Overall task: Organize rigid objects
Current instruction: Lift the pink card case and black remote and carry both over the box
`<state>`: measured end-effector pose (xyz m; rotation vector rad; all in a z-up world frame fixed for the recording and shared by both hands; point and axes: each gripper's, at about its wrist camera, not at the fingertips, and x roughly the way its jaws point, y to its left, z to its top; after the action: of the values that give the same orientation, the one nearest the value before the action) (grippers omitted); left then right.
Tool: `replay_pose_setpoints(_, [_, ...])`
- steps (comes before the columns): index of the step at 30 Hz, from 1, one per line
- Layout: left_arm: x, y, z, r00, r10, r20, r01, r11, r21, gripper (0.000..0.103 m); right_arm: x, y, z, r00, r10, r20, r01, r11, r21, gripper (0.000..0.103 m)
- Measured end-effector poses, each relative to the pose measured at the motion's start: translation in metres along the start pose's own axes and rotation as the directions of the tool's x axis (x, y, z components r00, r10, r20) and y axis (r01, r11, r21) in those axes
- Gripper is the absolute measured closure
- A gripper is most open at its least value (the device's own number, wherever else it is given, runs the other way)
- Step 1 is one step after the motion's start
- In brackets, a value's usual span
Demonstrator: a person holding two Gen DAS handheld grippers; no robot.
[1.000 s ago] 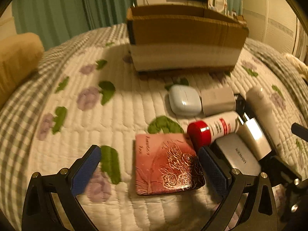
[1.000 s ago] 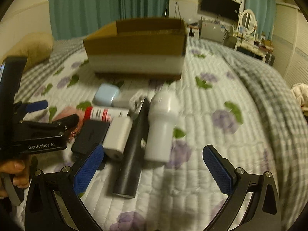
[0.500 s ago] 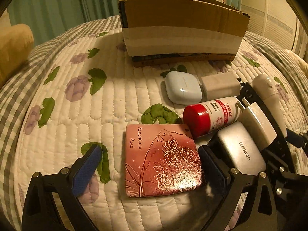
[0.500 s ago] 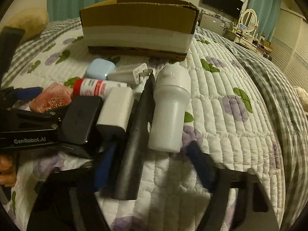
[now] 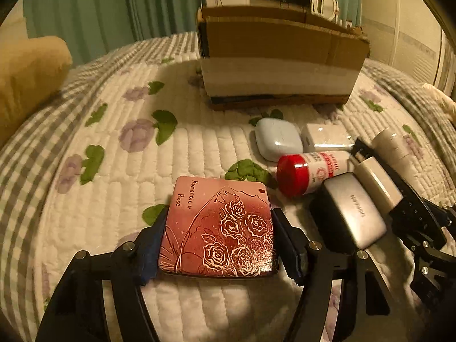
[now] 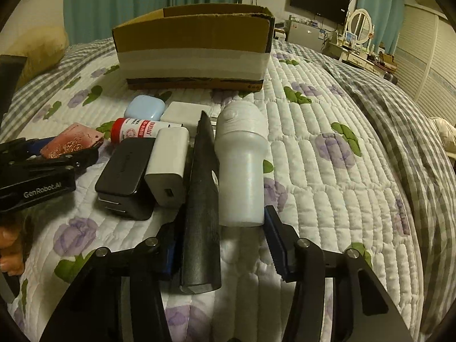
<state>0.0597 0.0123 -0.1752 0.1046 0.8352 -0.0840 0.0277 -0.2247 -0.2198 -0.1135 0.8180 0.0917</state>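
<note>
Clamping the left gripper (image 5: pixel 218 252) on the pink compact (image 5: pixel 218 225) for boxing, bracketing the black sheath (image 6: pixel 201 213) and white bottle (image 6: pixel 240 165) together, right jaws' contact unclear.

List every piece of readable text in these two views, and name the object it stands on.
"Romantic Rose": pink case, between the left gripper pads.
"GenRobot.AI": left gripper body, right wrist view.
"UGREEN": grey charger, blurred, uncertain.
Red-capped bottle: red print, unreadable.
</note>
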Motion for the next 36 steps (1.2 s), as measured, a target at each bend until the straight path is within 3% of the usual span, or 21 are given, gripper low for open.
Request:
replay_pose_setpoints(2, [-0.008,0.0,0.0,1.0,0.006,0.021,-0.006,1.0,0.006,0.034,-0.006,-0.001,-0.001,1.0,0.008,0.019,-0.008,1.0,0.004,0.06])
replay_pose_setpoints(3, [-0.015,-0.001,0.001,0.999,0.005,0.032,-0.005,1.0,0.012,0.034,-0.012,0.0,-0.001,0.999,0.016,0.037,-0.017,1.0,0.002,0.079])
replay_pose_setpoints(5, [-0.024,-0.002,0.0,0.999,0.005,0.047,-0.006,1.0,0.02,0.034,-0.023,0.005,0.0,0.997,0.02,0.069,-0.019,1.0,-0.017,0.085])
replay_pose_setpoints(12, [-0.055,-0.003,0.004,0.994,0.014,0.107,-0.016,1.0,0.016,0.034,-0.028,0.008,-0.006,0.997,0.031,0.066,-0.03,0.999,-0.01,0.085])
replay_pose_setpoints(23, [-0.091,-0.005,0.026,0.981,-0.015,0.193,0.015,1.0,0.003,0.034,-0.064,0.005,-0.001,0.985,0.044,0.166,-0.047,0.999,0.014,0.085])
replay_pose_setpoints(36, [-0.138,-0.008,0.089,0.947,-0.046,0.317,0.049,0.999,-0.003,0.034,-0.12,-0.016,0.066,0.94,0.069,0.335,-0.087,0.995,0.041,0.086])
